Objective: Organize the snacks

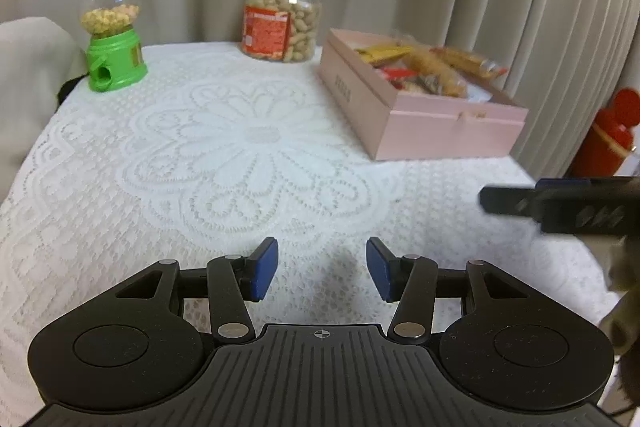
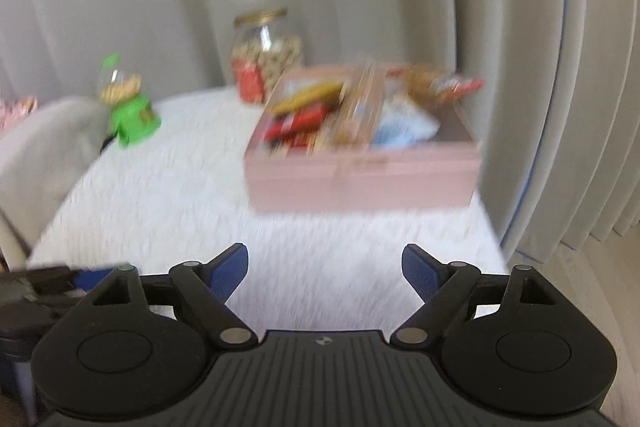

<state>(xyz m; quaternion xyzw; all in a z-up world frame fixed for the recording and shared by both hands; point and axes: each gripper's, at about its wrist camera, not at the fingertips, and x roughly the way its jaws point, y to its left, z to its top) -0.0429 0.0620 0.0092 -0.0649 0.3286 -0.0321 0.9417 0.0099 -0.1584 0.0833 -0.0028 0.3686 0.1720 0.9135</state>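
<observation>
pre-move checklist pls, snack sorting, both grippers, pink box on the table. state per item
1. Left gripper open and holding nothing: ok.
2. Right gripper open and holding nothing: ok.
3. Pink box open, snack packets inside it: ok.
4. Packets fully below the box rim: not ok; some stick out above it at the far side.
5. Loose snacks left on the lace tablecloth: ok, none seen; only the peanut jar and the green candy dispenser stand there, both upright.
6. Right wrist view sharp enough to aim by: not ok, motion-blurred; rely on the left wrist view.
</observation>
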